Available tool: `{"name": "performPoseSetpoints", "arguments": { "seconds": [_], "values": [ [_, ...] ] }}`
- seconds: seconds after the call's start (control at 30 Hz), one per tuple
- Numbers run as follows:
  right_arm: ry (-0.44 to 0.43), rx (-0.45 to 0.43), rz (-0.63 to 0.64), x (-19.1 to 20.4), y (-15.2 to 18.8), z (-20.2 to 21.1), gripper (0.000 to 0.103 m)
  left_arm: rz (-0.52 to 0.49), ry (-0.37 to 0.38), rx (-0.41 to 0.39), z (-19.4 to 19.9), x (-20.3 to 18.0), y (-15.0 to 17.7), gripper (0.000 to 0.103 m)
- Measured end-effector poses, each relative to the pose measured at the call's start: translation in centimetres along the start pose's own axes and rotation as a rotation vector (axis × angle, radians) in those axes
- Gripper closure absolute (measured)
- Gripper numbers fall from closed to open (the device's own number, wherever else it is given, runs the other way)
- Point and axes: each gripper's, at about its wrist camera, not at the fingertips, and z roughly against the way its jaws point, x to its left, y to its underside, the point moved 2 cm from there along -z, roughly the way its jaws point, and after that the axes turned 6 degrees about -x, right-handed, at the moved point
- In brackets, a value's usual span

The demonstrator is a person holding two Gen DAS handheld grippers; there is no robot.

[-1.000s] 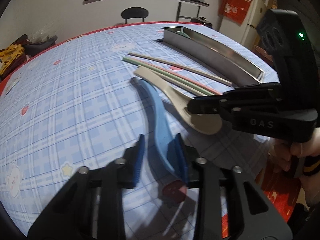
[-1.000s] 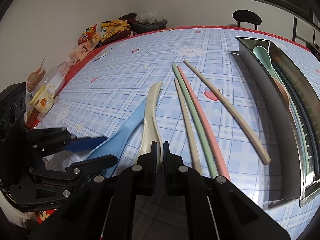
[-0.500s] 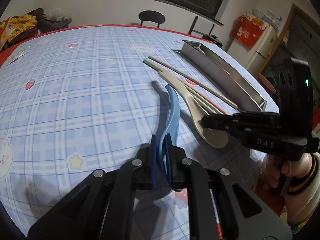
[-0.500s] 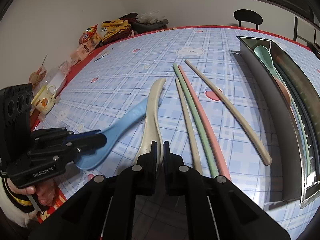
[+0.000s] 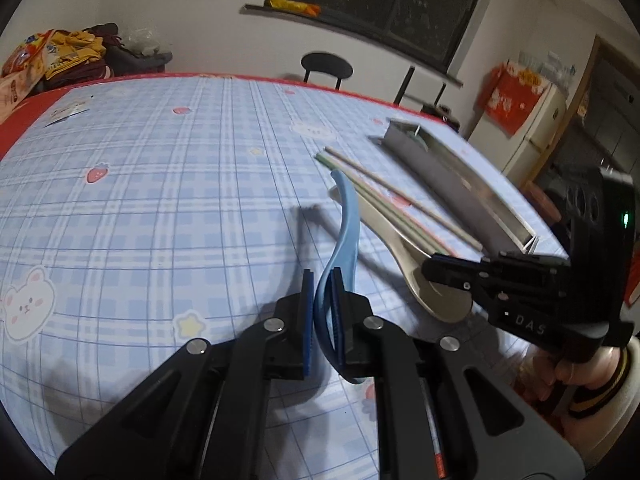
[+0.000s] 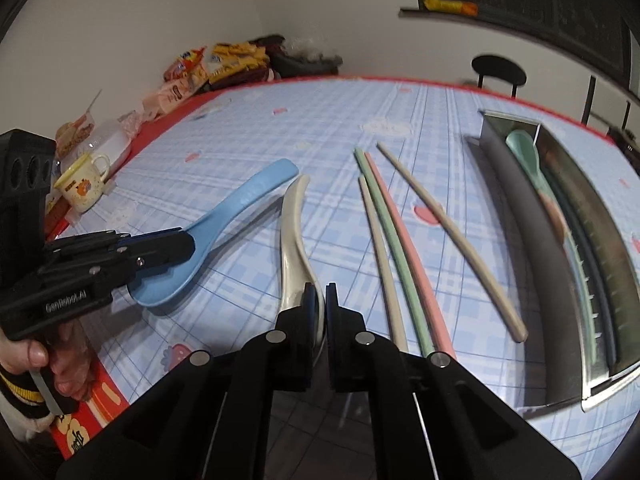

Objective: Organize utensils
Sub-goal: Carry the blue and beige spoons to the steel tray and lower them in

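My left gripper (image 5: 321, 280) is shut on the bowl of a blue spoon (image 5: 347, 224), which hangs tilted above the tablecloth. In the right wrist view that blue spoon (image 6: 236, 204) is lifted, pinched by the left gripper (image 6: 176, 246). My right gripper (image 6: 319, 300) is shut on the bowl edge of a beige spoon (image 6: 291, 232), whose handle rests on the table. In the left wrist view the beige spoon (image 5: 420, 276) lies under the right gripper (image 5: 430, 270). Several chopsticks (image 6: 390, 240) lie between the spoons and a long metal tray (image 6: 516, 232) holding a green spoon (image 6: 528, 156).
A checked blue tablecloth (image 5: 160, 200) covers the table. A yellow mug (image 6: 82, 182) and snack packets (image 6: 192, 76) sit at the far left edge. A black chair (image 5: 326, 68) stands behind the table. A hand (image 6: 28, 356) holds the left gripper's handle.
The left jaws closed on the blue spoon's bowl, lifted it off the table and rolled it onto its edge. The right gripper kept its hold on the beige spoon and stayed put.
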Motion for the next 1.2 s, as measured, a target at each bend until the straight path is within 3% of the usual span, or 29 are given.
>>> {"name": "performPoseSetpoints", "arguments": {
  "seconds": [0.23,0.7,0.83,0.97,1.2],
  "values": [
    [-0.020,-0.071,-0.048,-1.0,-0.3,1.3,0.097,0.096,0.025,-0.065,1.4,1.6,-0.2,0.091],
    [-0.093,-0.165,-0.167,-3.2,-0.4,3.4,0.097,0.094,-0.034,-0.041,0.9,1.5,-0.5,0.091],
    [-0.108,-0.209,-0.204,-5.2,-0.6,5.8,0.097,0.146,-0.013,-0.044,0.8,1.1,-1.5,0.091],
    [-0.013,-0.275,-0.215,-9.2,-1.1,8.8,0.097,0.138,0.028,-0.052,-0.3,-1.7,-3.2,0.091],
    [0.120,-0.282,-0.286,-16.3,-0.6,10.1,0.097,0.122,0.137,-0.055,-4.0,-9.8,-5.7,0.091]
  ]
}}
